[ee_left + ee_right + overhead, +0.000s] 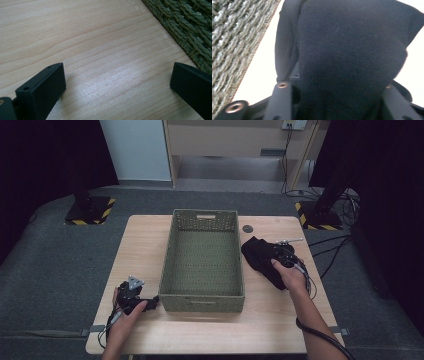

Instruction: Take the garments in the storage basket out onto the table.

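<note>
A person at a wooden table (150, 330) works a bundle of black cloth (260, 255) lying on the tabletop just to the right of an empty green woven basket (202, 300), the landmark at the table's middle. The right gripper (281, 256) is down on the cloth; in the right gripper view the dark knit fabric (352, 57) bulges between the two black jaws, which stand partly apart, and whether their pads press on it cannot be told. The left gripper (150, 301) rests on the table just left of the basket's near corner, its jaws wide apart over bare wood (112, 75) with nothing between them. The work looks to be getting the cloth into the basket, and it is not yet in. To do this well, the right jaws should take a thick fold rather than a loose edge, then lift high enough to clear the basket's right wall before letting go inside.
</note>
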The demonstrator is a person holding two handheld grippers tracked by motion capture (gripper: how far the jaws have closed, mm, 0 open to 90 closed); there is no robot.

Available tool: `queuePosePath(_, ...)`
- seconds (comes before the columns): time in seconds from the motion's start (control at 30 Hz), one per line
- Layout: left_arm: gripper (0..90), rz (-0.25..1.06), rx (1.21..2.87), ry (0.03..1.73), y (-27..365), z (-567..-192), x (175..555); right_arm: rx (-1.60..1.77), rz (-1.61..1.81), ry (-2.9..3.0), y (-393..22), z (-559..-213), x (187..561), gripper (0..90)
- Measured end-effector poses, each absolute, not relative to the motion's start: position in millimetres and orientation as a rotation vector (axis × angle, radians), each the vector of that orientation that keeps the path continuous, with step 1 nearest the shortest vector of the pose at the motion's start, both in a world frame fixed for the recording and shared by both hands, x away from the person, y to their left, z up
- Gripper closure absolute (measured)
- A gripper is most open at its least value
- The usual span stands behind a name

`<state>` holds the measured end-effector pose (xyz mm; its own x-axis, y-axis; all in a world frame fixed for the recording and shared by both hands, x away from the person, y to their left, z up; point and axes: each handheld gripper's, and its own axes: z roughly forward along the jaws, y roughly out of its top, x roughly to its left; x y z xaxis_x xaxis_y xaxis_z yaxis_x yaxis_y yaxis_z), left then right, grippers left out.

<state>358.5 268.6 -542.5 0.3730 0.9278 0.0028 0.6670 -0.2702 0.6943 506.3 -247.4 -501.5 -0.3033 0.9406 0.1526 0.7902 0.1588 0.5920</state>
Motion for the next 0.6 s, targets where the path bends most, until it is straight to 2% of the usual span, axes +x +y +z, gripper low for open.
queuePosePath(0.3,0.0,0.557,2.031,1.37,268.6,-542.5,358.5,1.719,0.889,2.159,-248.4,-494.1,501.8,12.9)
queuePosePath(0.6,0.0,0.557,2.031,1.37,268.5,-542.5,358.5,1.665,0.929,2.118,-247.7,-476.9,483.6,4.1)
